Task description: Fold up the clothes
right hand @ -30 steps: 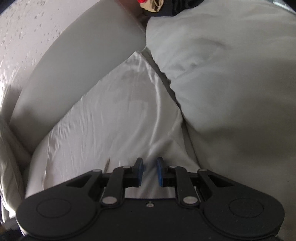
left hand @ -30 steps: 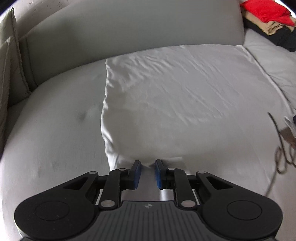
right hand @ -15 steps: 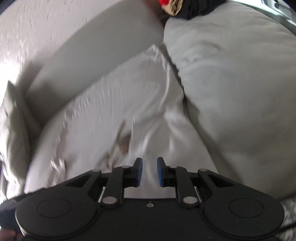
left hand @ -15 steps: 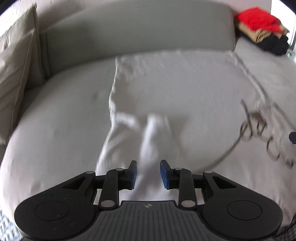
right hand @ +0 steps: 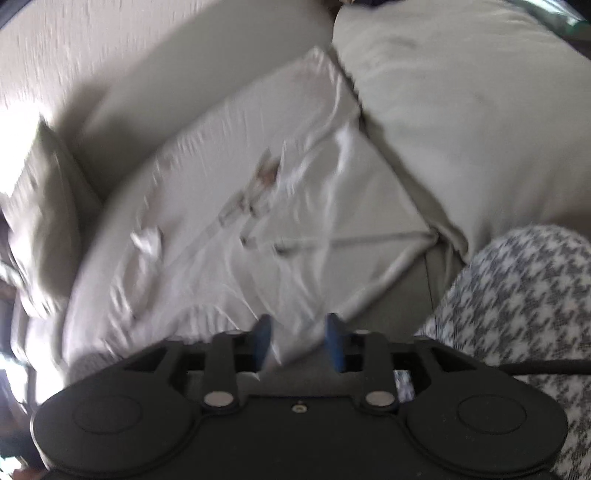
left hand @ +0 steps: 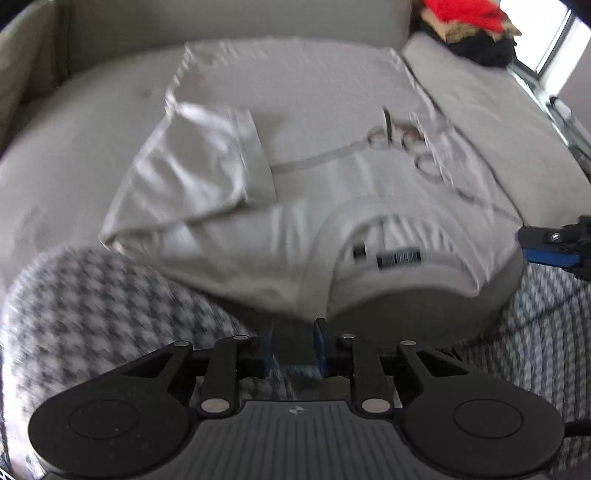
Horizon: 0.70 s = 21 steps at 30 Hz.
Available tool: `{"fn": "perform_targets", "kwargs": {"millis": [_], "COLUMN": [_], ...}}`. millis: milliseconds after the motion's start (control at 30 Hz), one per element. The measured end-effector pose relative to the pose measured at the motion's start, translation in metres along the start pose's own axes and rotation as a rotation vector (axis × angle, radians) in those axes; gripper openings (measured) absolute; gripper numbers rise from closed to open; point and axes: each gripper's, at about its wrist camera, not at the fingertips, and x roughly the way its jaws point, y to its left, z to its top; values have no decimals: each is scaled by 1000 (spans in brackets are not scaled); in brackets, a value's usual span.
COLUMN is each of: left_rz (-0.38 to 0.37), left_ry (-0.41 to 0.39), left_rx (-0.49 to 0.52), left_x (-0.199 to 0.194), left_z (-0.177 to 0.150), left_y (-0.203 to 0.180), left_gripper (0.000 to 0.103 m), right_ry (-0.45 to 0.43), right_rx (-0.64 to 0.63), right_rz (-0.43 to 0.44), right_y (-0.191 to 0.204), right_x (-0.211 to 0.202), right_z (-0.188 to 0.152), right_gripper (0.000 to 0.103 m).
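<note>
Both grippers, left gripper point(left hand: 292, 347) and right gripper point(right hand: 298, 341), part-open and empty; next pinch the white printed cotton t-shirt point(left hand: 332, 177) right sleeve edge, fold inward matching the left.

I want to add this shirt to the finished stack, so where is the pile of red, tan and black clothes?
In the left wrist view, the clothes pile sits at the top right, on the far sofa cushion beyond the white T-shirt.

Grey sofa seat point(left hand: 66, 155) carries white T-shirt point(left hand: 332, 166), sleeve folded in; clothes pile point(left hand: 469, 29) at far corner.
</note>
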Motion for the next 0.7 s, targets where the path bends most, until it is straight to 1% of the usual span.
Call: {"fn": "perform_targets", "kwargs": {"millis": [67,133,200,300,400,500,567,633,667,700], "left_rz": [35,63,68,61,58,44,71,135,152,160], "left_ry": [-38,-69,-79,-84,-161,-296,-371,-410,-418,-410], "left_rx": [-8,-14,-24,-49,-69,-56,-34,-1,10,12], "left_x": [-6,-11,-13,-19,-50,-90,-110,-121,-123,-121], "left_z": [6,11,14,25,47,72,90,108,115,124], "left_y": [1,2,5,15,26,30,30,25,23,23], "left_gripper": [29,33,36,36,35,40,43,47,48,51], "right_ry": [-49,-59,-57,-63,-118,-216,-282,-337,-360,-371], "right_rx": [39,58,53,55,58,8,-67,-139,-171,-188], "right_rz": [32,55,68,76,122,212,253,256,247,233], "right_y": [-2,-2,-1,1,9,31,51,70,79,85], "right_x": [-9,-10,-10,-12,-35,-76,-101,-115,-119,-118], "right_z": [4,9,10,12,27,48,65,82,91,100], "right_gripper": [44,44,44,45,45,47,57,60,61,61]}}
